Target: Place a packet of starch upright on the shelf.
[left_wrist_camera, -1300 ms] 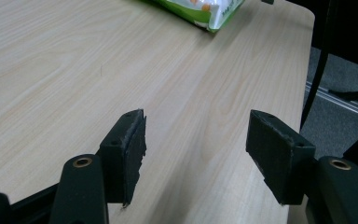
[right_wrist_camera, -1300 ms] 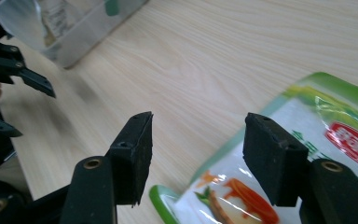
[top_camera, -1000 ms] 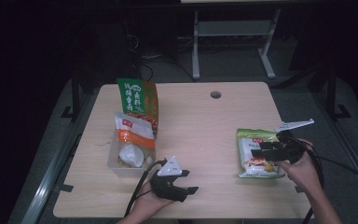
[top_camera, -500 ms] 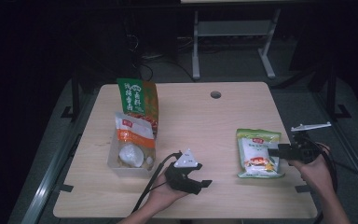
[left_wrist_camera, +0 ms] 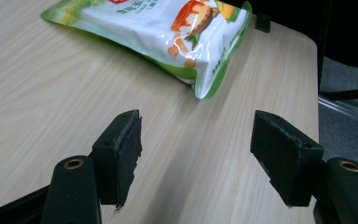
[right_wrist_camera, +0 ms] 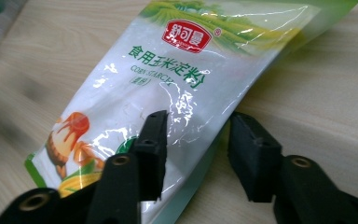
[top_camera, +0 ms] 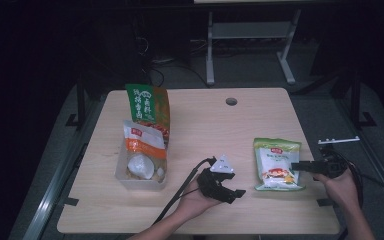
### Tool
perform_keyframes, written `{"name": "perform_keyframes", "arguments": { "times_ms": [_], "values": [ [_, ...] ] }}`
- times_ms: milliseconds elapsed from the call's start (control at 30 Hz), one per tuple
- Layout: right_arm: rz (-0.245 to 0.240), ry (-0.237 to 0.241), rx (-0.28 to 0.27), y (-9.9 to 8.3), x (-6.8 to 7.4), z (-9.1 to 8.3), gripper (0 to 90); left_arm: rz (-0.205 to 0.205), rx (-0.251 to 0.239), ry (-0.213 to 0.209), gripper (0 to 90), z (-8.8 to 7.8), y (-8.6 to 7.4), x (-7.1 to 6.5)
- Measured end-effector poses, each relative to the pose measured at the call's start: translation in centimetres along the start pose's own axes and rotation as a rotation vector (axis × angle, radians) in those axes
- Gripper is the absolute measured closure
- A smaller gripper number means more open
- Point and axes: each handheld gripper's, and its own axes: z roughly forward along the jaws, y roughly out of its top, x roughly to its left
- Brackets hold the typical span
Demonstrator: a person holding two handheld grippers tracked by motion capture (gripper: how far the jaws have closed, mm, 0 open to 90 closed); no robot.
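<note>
Pale wooden table (top_camera: 260, 112) with cable hole, dark room, grey floor (top_camera: 250, 70), white metal rack (top_camera: 250, 35) behind

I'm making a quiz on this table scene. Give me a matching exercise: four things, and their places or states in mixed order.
Things:
1. corn starch bag
2. green pouch
3. left gripper
4. round hole

Places or states:
A. in the tabletop near the far edge
B. jaws wide apart, nothing between them
C. lying flat on the table at the right gripper
D. standing upright in the clear box

Pairs: 1-C, 2-D, 3-B, 4-A
</note>
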Motion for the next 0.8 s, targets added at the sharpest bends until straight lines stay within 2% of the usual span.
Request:
{"name": "perform_keyframes", "arguments": {
  "times_ms": [167, 333, 433, 600, 733, 800],
  "values": [
    [0.02, 0.028, -0.003, -0.4, 0.1, -0.2, 75.3, -0.001, 0.007, -0.004, 33.0, 0.7, 0.4, -0.2],
    [-0.004, 0.031, 0.013, -0.8, 1.1, -0.2, 86.5, -0.005, 0.016, -0.006, 33.2, 1.1, 0.6, -0.1],
    [-0.034, 0.037, 0.032, -1.0, 1.7, -0.1, 87.3, -0.003, 0.024, -0.011, 34.5, 1.3, 0.7, -0.1],
    [-0.041, 0.063, 0.047, -1.5, 3.0, 0.3, 87.5, -0.029, 0.03, -0.029, 43.5, 2.2, 0.9, -0.3],
    [-0.057, 0.086, 0.052, -2.0, 3.9, 0.7, 86.7, -0.026, 0.045, -0.038, 49.0, 2.8, 1.1, -0.4],
    [-0.067, 0.1, 0.064, -2.1, 4.1, 0.8, 83.6, -0.029, 0.063, -0.037, 49.8, 3.2, 1.1, -0.4]
  ]
}}
